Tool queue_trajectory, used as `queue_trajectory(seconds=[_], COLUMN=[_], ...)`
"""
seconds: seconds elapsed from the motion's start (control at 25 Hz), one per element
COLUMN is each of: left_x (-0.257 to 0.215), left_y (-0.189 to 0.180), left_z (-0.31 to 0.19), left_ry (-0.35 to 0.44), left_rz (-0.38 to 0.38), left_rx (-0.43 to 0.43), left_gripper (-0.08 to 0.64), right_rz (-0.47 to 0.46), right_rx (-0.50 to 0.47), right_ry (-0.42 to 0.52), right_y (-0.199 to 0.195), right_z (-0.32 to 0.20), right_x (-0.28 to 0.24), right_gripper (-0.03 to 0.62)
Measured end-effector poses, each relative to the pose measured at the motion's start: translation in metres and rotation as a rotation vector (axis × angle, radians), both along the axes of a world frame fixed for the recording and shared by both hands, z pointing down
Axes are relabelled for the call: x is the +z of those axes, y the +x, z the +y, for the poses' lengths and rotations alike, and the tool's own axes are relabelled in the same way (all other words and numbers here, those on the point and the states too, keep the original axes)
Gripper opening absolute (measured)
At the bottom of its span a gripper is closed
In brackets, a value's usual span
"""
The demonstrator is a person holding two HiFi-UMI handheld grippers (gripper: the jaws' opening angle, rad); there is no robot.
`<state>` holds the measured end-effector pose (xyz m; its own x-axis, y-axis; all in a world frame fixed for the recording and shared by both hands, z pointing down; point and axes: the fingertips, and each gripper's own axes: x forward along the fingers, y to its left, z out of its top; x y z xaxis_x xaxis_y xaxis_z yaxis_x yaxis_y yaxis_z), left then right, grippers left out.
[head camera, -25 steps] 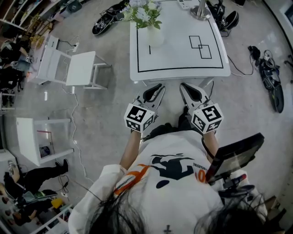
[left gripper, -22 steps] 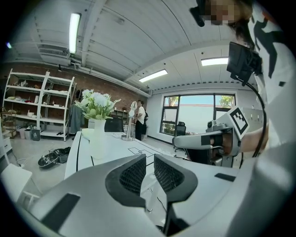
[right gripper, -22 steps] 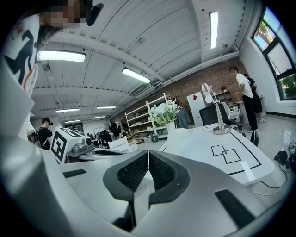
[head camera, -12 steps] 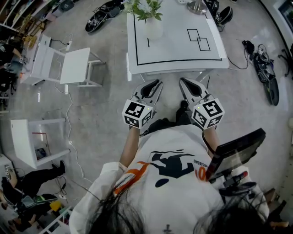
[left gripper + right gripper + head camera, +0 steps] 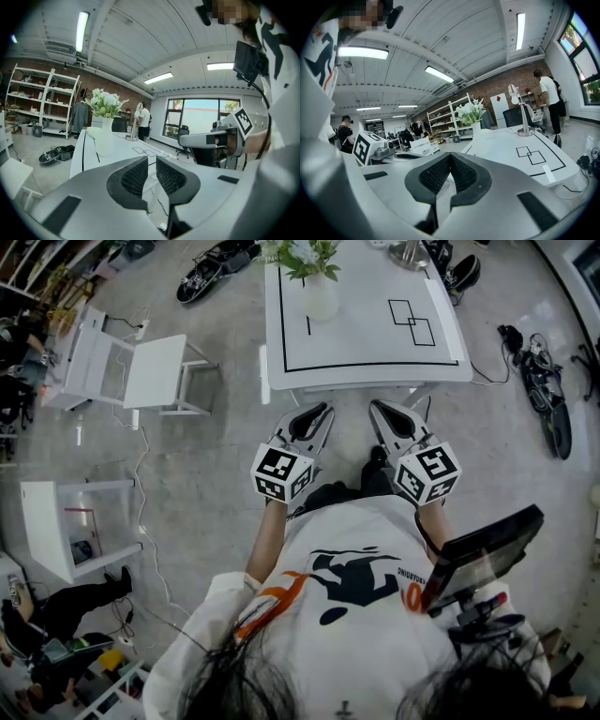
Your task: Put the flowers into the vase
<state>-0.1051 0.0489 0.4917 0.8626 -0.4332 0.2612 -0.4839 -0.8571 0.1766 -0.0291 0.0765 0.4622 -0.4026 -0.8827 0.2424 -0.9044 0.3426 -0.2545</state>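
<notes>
The vase holding flowers stands upper centre, well beyond both; left gripper nearer, slightly parted, empty; right gripper closed, empty.

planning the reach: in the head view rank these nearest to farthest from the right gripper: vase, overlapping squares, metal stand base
1. overlapping squares, straight ahead of the right gripper, on the right half of the table
2. vase, farther back, to the left
3. metal stand base, at the far edge
</notes>
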Motion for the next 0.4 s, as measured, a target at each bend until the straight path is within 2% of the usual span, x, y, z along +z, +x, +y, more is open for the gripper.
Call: queue_trajectory(seconds=[0.4], left_x=[0.0002], left_y=[0.0012], left_z=[-0.0047], left_ry=[-0.013], left_rz=[-0.006], left_rx=[-0.004], left_gripper=[0.061], right_rz=[-0.002], right_rx=[0.000], right_ry=[-0.009], right_y=[0.0031], right_z=[-0.0050], right_x=[-0.0003], right_gripper=[0.014])
